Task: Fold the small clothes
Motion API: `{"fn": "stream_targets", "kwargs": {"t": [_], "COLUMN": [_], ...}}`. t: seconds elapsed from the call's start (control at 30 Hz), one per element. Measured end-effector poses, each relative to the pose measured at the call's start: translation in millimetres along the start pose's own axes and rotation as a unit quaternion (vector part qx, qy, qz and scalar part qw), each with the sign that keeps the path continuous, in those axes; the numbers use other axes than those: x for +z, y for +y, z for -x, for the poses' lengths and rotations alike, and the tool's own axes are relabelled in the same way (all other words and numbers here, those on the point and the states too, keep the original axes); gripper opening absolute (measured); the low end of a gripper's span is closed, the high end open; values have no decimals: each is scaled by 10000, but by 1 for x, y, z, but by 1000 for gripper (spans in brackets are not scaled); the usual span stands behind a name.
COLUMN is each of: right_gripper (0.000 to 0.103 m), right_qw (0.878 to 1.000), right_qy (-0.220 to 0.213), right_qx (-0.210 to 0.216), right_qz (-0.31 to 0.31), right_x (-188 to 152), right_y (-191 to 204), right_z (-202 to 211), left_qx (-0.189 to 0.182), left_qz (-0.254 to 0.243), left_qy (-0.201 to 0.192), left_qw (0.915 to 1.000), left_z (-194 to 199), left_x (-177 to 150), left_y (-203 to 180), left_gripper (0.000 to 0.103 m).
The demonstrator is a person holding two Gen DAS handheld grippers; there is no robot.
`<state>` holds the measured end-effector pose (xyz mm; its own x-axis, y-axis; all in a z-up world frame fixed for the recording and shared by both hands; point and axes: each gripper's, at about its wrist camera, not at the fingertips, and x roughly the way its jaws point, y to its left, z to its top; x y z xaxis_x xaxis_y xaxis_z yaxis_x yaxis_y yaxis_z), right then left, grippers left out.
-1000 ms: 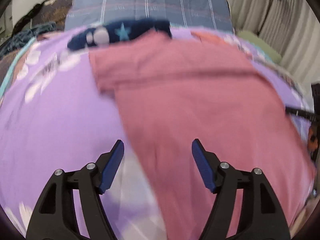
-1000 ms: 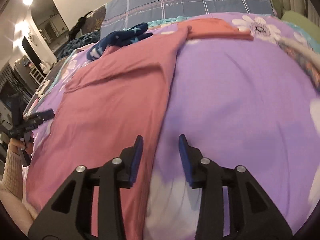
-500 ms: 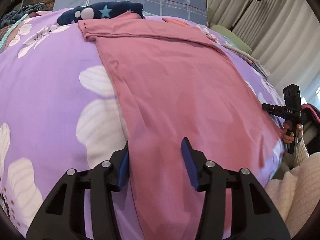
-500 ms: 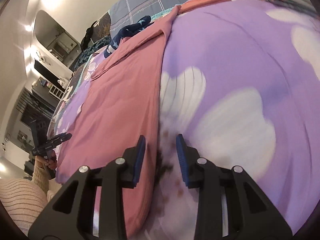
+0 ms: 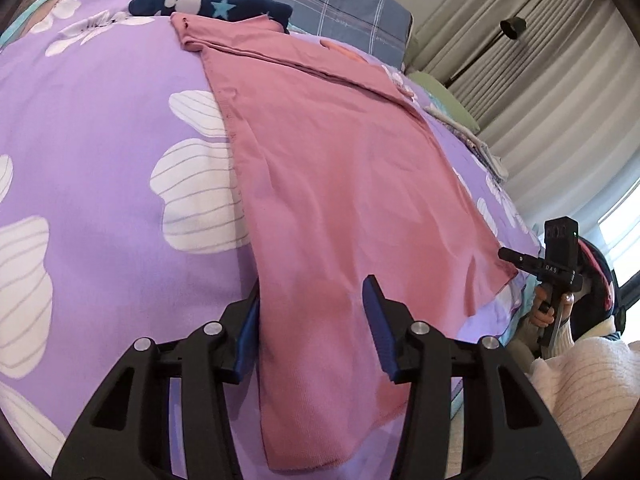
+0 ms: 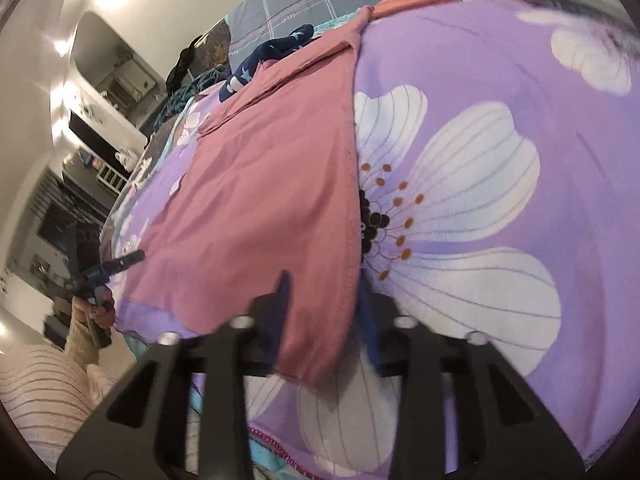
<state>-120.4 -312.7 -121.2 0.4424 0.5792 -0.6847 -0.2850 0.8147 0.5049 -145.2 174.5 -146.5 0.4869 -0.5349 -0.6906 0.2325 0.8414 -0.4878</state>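
A pink garment (image 5: 332, 184) lies spread flat on a purple flowered bedspread (image 5: 100, 152). My left gripper (image 5: 314, 316) is open, its jaws astride the garment's near left hem corner, low at the bed's edge. In the right wrist view the same garment (image 6: 264, 200) shows, and my right gripper (image 6: 324, 308) is open with its jaws astride the near right hem corner. Each gripper shows small in the other's view, the right one (image 5: 556, 264) and the left one (image 6: 92, 276).
A navy star-patterned garment (image 5: 208, 4) lies at the garment's far end, before a blue plaid pillow (image 5: 312, 4). An orange folded piece (image 6: 412, 0) lies far back. Grey curtains (image 5: 540, 60) hang to the right. A sink counter (image 6: 100, 100) stands at left.
Both grippers have come down and back to the garment's near hem. Each now has a hem corner between its jaws; both stay open.
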Motion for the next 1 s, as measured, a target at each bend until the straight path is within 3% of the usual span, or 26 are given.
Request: {"fn": "stream_targets", "kwargs": {"t": [0.23, 0.33, 0.37, 0.4, 0.43, 0.53, 0.63, 0.7, 0.83, 1.0], "right_gripper": [21, 2, 2, 2, 2, 2, 2, 2, 2, 2], "right_qw": [9990, 9986, 9981, 9969, 9957, 9889, 9826, 9822, 9719, 9850], "right_qy": [350, 310, 279, 117, -35, -573, -944, -1053, -1402, -1264], "right_qx": [236, 330, 385, 604, 762, 1222, 1500, 1508, 1889, 1153], "right_qz": [-116, -268, -383, -495, -522, -621, -562, -372, 41, 204], "right_x": [-2, 6, 6, 7, 7, 14, 24, 27, 14, -4], "right_y": [-4, -7, -8, -10, -9, -7, -1, 9, 29, 41], "right_z": [-13, -24, -22, -14, -6, 26, 51, 63, 100, 128], "left_qx": [-65, -17, 154, 428, 690, 838, 628, 677, 617, 791], "left_qz": [-51, -24, 9, 25, 70, 65, -36, -197, -217, -81], "left_qy": [-69, -83, -98, -110, -169, -700, -1303, -1493, -1553, -968], "left_qw": [9999, 10000, 9998, 9990, 9975, 9940, 9895, 9863, 9857, 9921], "left_z": [-1, -5, -4, -4, 0, 25, 67, 88, 118, 118], "left_x": [-5, 1, 1, 2, 2, 9, 22, 26, 16, 1], "left_y": [-1, -2, -4, -6, -9, -27, -48, -60, -77, -91], "left_gripper": [49, 48, 34, 5, 4, 4, 3, 3, 3, 4]}}
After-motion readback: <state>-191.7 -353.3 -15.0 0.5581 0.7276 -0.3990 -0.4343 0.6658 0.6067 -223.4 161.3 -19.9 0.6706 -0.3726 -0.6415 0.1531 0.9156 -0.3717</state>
